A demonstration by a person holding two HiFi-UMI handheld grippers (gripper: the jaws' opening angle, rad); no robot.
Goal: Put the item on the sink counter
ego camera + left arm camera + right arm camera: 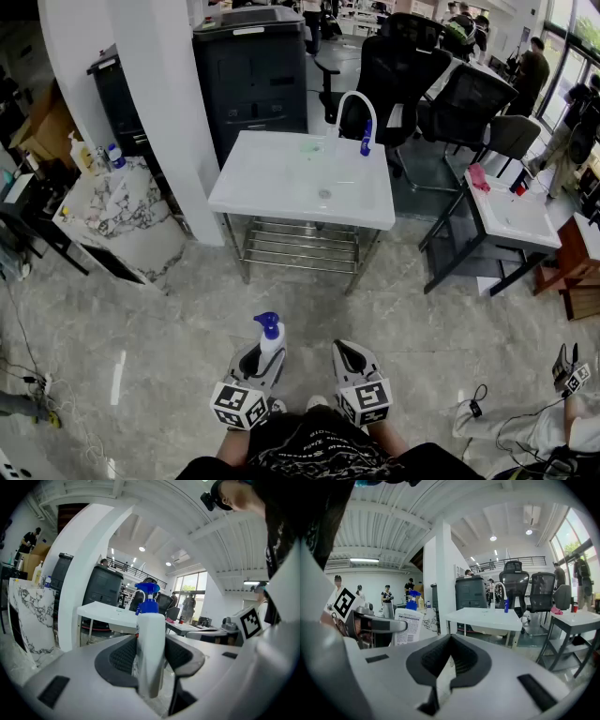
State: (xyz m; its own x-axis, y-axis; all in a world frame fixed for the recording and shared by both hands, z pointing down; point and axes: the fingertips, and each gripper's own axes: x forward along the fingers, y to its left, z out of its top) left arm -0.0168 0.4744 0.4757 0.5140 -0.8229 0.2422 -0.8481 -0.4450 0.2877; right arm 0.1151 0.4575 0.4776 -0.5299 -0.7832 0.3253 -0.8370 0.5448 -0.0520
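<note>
Black shirt (309, 455) of the person at the near edge of the head view, both arms held out in front.

Left hand-held gripper (262, 351): clenched on a white bottle (271, 343) with a blue dispenser top. The bottle stands upright between the ribbed pads, gripped low on its body, with the top well above the jaws. A printed label shows on its side in the right gripper view.

Right hand-held gripper (346, 347): just right of the left one, roughly level with it. Its jaws are closed together with nothing between them.

Both are held over the grey stone floor (169, 319), well short of the sink.

Sink table (272, 192): white top on a steel frame, straight ahead and farther off. A white arched faucet (354, 105) stands at its far edge, with a small blue bottle (366, 142) just beside it. The drain (324, 194) sits mid-basin.

Far left: a white pillar (164, 103), and a marble-patterned table (122, 211) with a few bottles. Behind the sink is a dark cabinet (251, 75). Far right are black office chairs (403, 66) and a second white sink table (514, 214).
</note>
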